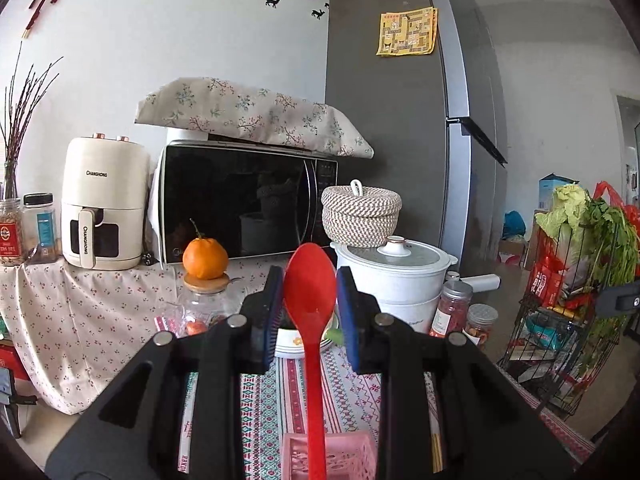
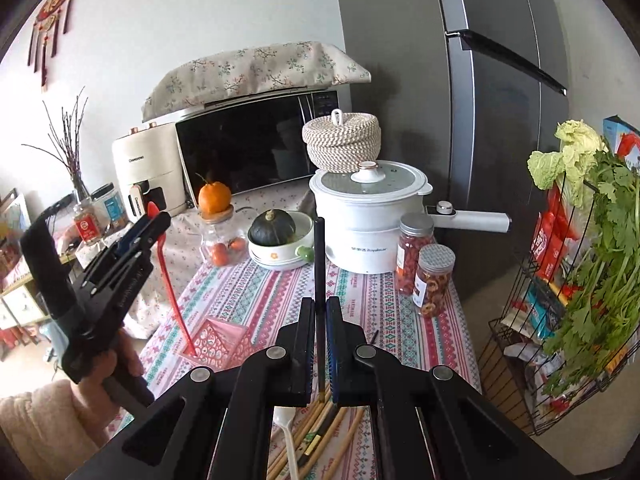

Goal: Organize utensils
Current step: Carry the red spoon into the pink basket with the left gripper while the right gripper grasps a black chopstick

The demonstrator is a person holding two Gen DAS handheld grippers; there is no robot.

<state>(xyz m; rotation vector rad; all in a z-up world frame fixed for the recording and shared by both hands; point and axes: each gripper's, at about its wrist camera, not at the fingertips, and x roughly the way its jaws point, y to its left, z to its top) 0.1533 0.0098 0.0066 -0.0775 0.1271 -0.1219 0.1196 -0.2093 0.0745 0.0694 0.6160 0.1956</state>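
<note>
A grey refrigerator (image 2: 460,120) towers behind the patterned tablecloth (image 2: 380,320); in front of it stands a white electric pot (image 2: 368,224), the landmark here. Left of the pot, a pink basket (image 2: 218,342) sits on the cloth. Above the basket, the left gripper (image 1: 310,300) clamps a red spoon (image 1: 310,304), handle reaching down into the basket. Nearer the camera than the pot, the right gripper (image 2: 320,344) is closed on a dark chopstick (image 2: 319,264), over loose wooden chopsticks (image 2: 320,440).
</note>
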